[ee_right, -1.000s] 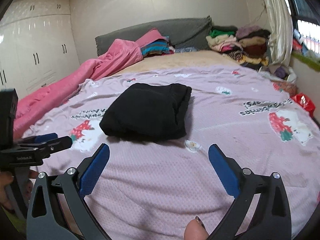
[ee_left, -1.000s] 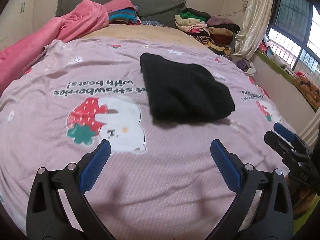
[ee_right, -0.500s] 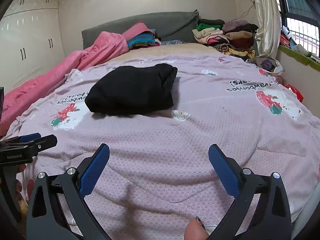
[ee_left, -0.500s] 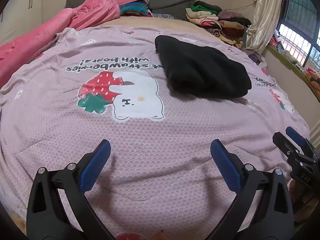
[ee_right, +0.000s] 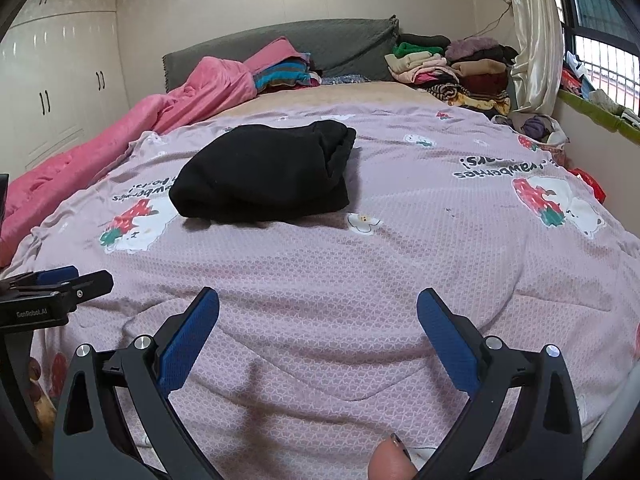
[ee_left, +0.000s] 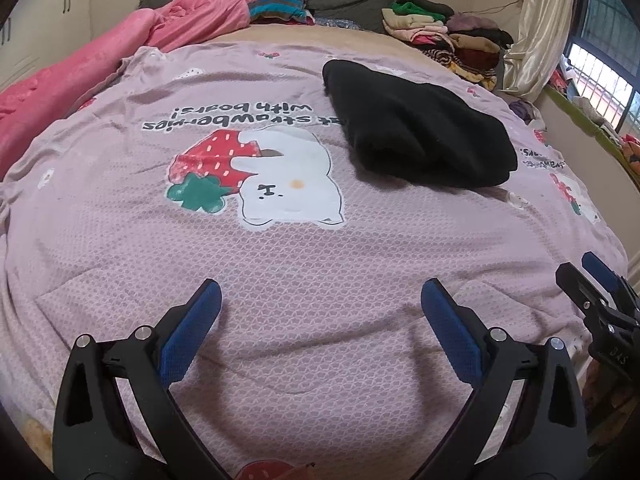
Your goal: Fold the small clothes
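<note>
- Left wrist view: my left gripper gapes wide, empty, over the pink bedspread.
- Folded black garment lies at 1 o'clock, well apart.
- My right gripper is equally wide, empty; garment at 11 o'clock.

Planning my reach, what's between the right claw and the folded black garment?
In the right wrist view, only bare pink bedspread lies between the open right claw and the black garment.

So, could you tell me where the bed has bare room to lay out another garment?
The near stretch of the pink bedspread, between the folded black garment and both grippers, is free. The far right corner is crowded with stacked clothes; the pink blanket fills the left edge.
</note>
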The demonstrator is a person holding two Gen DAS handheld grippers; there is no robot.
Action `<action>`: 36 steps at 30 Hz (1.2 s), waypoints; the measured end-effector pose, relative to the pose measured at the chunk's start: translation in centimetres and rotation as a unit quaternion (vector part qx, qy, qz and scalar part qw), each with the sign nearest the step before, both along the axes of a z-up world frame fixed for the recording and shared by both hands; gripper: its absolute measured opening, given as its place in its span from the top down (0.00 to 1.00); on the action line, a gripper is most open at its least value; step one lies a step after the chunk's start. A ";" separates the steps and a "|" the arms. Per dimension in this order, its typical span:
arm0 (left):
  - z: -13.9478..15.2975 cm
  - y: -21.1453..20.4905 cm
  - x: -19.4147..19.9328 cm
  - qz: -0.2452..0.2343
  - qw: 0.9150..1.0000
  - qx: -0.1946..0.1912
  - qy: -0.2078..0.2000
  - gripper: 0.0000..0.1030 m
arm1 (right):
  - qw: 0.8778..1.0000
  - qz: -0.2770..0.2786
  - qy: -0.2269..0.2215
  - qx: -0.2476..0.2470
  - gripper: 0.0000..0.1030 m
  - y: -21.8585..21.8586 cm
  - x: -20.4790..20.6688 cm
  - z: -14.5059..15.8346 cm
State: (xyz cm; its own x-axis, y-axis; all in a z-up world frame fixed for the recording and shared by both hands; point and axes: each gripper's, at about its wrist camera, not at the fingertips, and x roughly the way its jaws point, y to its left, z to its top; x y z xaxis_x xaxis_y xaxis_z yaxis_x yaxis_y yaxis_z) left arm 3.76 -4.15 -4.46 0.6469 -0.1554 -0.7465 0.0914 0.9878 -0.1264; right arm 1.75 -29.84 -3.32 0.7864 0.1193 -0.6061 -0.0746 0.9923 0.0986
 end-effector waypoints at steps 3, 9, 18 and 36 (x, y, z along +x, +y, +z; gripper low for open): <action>0.1 0.1 -0.1 0.001 1.000 0.000 -0.001 0.09 | 1.000 -0.001 0.001 0.001 0.04 0.0 0.0 0.0; 0.3 0.1 -0.2 0.002 1.000 0.003 -0.004 0.09 | 1.000 0.001 0.004 -0.001 0.04 0.0 0.0 0.0; 0.5 0.1 -0.4 0.004 1.000 0.007 -0.005 0.09 | 1.000 0.002 0.005 0.000 0.04 0.1 0.0 -0.1; 0.8 0.4 -0.5 0.008 1.000 0.009 -0.007 0.09 | 1.000 0.001 0.007 0.000 0.04 0.1 -0.1 0.0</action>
State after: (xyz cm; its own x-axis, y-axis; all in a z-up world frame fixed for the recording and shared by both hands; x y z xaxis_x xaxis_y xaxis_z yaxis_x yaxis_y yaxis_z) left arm 3.29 -3.75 -3.68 0.6598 -0.1312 -0.7399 0.0777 0.9913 -0.1066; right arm 1.67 -29.69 -3.31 0.7778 0.1216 -0.6166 -0.0761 0.9921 0.0997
